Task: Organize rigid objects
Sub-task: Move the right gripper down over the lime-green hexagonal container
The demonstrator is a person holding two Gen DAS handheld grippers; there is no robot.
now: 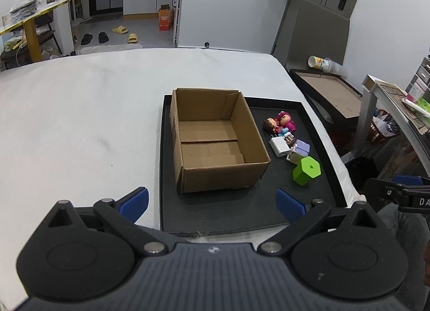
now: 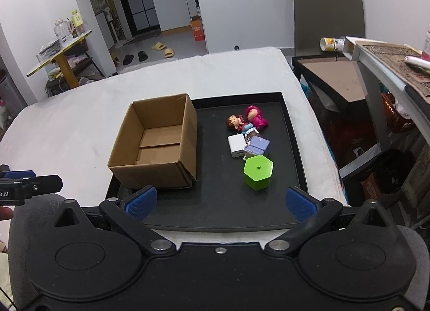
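An open, empty cardboard box (image 1: 215,144) (image 2: 158,147) stands on the left part of a black tray (image 1: 242,214) (image 2: 215,211). To its right lie a green hexagonal block (image 1: 306,170) (image 2: 258,172), a white charger (image 1: 279,146) (image 2: 236,145), a lilac item (image 1: 302,148) (image 2: 258,145), a brown-haired doll (image 1: 271,125) (image 2: 234,122) and a pink doll (image 1: 287,120) (image 2: 255,117). My left gripper (image 1: 212,203) is open and empty, short of the tray's near edge. My right gripper (image 2: 220,202) is open and empty over the tray's near edge.
The tray sits on a white-covered table (image 1: 80,112) (image 2: 67,128). A second tray with cardboard (image 1: 330,96) (image 2: 330,74) and a metal shelf (image 2: 381,69) stand to the right. A chair (image 2: 325,13) is behind the table.
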